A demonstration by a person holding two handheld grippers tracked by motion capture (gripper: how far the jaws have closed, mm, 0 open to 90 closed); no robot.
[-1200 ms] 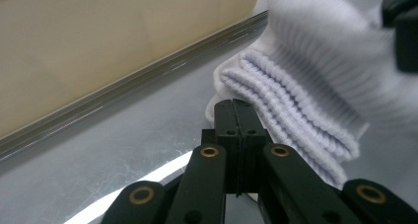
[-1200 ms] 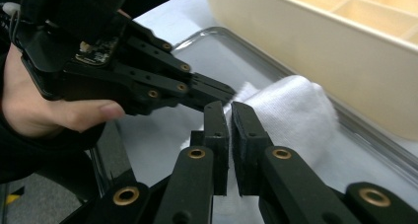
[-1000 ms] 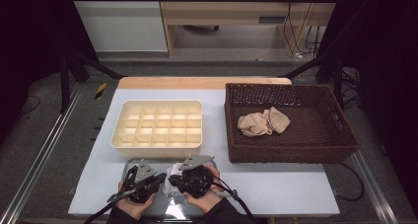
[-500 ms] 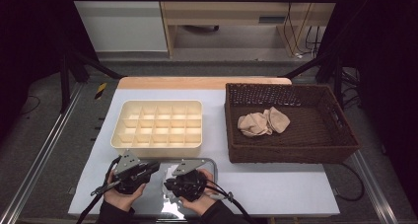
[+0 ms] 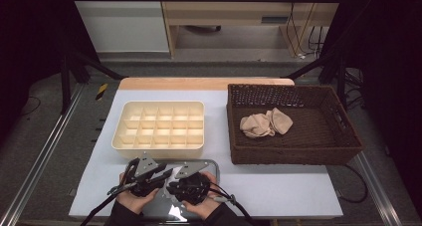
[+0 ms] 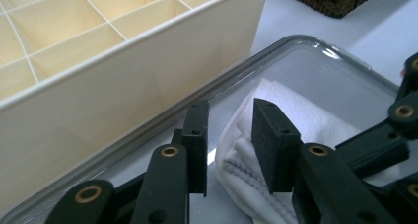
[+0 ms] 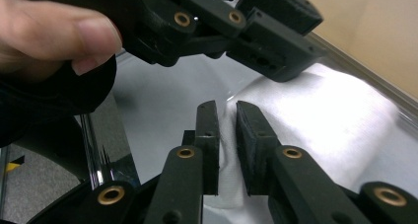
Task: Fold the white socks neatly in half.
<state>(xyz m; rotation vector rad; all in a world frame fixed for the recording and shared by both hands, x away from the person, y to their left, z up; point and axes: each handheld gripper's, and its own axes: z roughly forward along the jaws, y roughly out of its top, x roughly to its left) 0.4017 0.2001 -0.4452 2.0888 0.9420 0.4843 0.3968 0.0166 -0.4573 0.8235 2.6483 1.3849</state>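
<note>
White cloth (image 6: 296,120), folded, lies in a clear tray (image 6: 315,51) at the table's near edge, just in front of the cream divider box (image 5: 159,126). Left gripper (image 6: 229,135): jaws have just been opening, a narrow gap now, the cloth's edge between them, pads not pressing. Right gripper (image 7: 226,130): jaws have been easing apart too, gap narrower, a fold of cloth in it; whether the pads still press on it I cannot tell. Wicker basket (image 5: 348,146) at right holds beige fabric (image 5: 266,123).

Soft white cloth (image 6: 256,169) lies in a glossy clear-plastic tray (image 6: 315,49) beside a matt cream plastic organizer (image 6: 123,100).
</note>
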